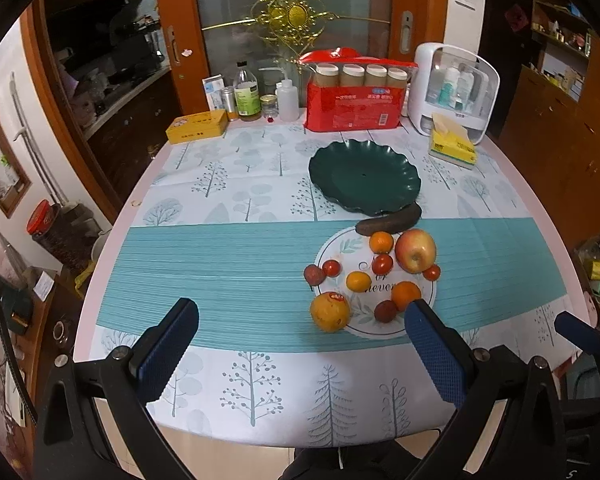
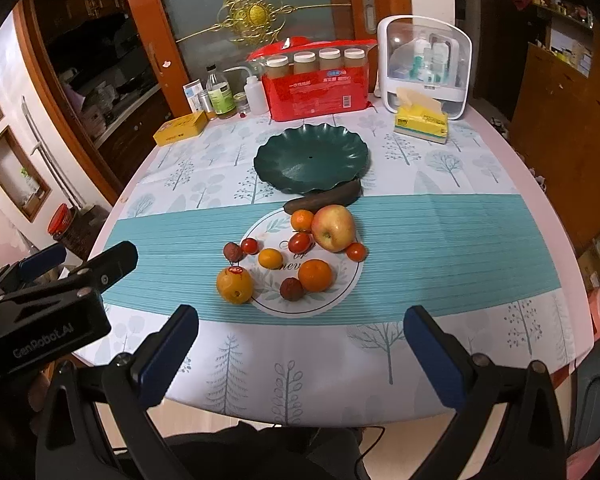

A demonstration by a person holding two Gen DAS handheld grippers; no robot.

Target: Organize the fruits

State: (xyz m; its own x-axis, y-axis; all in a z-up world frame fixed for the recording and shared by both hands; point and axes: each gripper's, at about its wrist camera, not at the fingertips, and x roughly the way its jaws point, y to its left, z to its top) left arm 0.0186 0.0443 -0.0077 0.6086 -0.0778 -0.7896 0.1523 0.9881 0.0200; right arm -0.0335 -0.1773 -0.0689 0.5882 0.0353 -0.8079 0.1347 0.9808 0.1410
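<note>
A dark green scalloped plate (image 1: 364, 178) (image 2: 312, 160) stands empty on the table. In front of it lie a dark cucumber (image 1: 388, 220) (image 2: 324, 200), a red-yellow apple (image 1: 415, 250) (image 2: 334, 228), several oranges such as a large one (image 1: 329, 312) (image 2: 234, 285), small tomatoes (image 1: 382, 264) (image 2: 300, 242) and dark red fruits (image 1: 385, 311) (image 2: 291, 289). My left gripper (image 1: 300, 344) is open and empty, near the front edge, left of the fruit. My right gripper (image 2: 300, 348) is open and empty, just in front of the fruit.
At the table's back stand a red package with jars (image 1: 354, 100), bottles (image 1: 247, 94), a yellow box (image 1: 198, 126), a tissue pack (image 1: 452, 142) and a white storage case (image 1: 456, 88). The left gripper's body (image 2: 60, 304) shows at the right wrist view's left.
</note>
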